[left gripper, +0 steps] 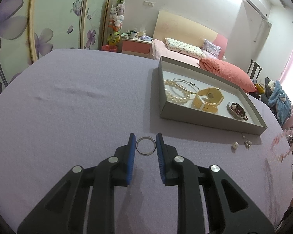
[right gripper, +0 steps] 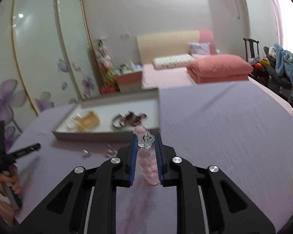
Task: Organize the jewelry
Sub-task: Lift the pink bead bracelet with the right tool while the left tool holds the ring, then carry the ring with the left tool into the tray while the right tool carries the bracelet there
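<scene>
Left gripper [left gripper: 146,143] open around a silver ring [left gripper: 146,145] on the purple tabletop [left gripper: 78,107], grey tray [left gripper: 205,120] with watch [left gripper: 208,97] nearby, right gripper [right gripper: 145,146] holding a pink bead bracelet [right gripper: 147,161], seen only in the right view

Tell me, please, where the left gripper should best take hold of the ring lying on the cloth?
Probably across its outer rim, from above. The ring lies flat on the cloth, already between the left gripper's open fingers, so closing them on opposite sides should catch it.

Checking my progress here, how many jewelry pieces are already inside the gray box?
4: pearl bracelet and thin silver bangle overlapping at the far-left end, yellow watch mid-tray, dark beaded bracelet at the other end; small pieces could be hidden.
</scene>
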A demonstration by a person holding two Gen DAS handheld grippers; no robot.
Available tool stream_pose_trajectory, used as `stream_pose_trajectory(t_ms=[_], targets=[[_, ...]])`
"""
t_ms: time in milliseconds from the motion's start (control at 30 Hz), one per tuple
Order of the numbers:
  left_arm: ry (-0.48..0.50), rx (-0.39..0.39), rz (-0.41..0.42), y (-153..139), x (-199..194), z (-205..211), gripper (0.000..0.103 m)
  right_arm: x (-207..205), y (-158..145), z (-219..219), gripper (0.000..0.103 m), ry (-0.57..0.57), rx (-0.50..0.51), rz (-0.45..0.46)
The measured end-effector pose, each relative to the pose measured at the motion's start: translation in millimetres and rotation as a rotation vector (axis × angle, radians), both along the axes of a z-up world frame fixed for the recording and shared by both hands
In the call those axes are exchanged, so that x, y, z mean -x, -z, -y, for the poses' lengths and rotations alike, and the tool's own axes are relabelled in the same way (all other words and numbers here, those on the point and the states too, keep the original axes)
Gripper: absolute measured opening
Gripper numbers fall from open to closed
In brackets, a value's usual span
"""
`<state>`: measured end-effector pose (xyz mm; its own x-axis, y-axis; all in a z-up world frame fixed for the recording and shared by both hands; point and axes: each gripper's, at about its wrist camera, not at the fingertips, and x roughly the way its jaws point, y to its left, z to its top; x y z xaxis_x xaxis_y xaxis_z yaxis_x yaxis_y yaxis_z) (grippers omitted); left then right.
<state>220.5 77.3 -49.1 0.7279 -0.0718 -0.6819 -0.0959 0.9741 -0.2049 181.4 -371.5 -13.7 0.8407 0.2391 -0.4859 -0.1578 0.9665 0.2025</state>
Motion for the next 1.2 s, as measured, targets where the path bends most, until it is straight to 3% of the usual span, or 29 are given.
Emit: stream_pose_trajectory(t_ms=[233, 500, 900, 1200], targets=[[0.022, -0.028, 0.045, -10, 14, 5, 0.022, 4, -14, -2, 0.019, -0.032, -0.074, 0.053], [0.043, -0.043, 0.096, -24, 29, 12, 0.022, 11, -25, -9, 0.019, -0.055, -0.081, 0.096], [0.087, -0.053, 0.235, -70, 47, 30, 0.022, 19, -51, -23, 0.019, -0.123, -0.089, 0.191], [0.11, -0.057, 0.269, -83, 52, 41, 0.022, 19, -55, -28, 0.019, -0.151, -0.095, 0.211]])
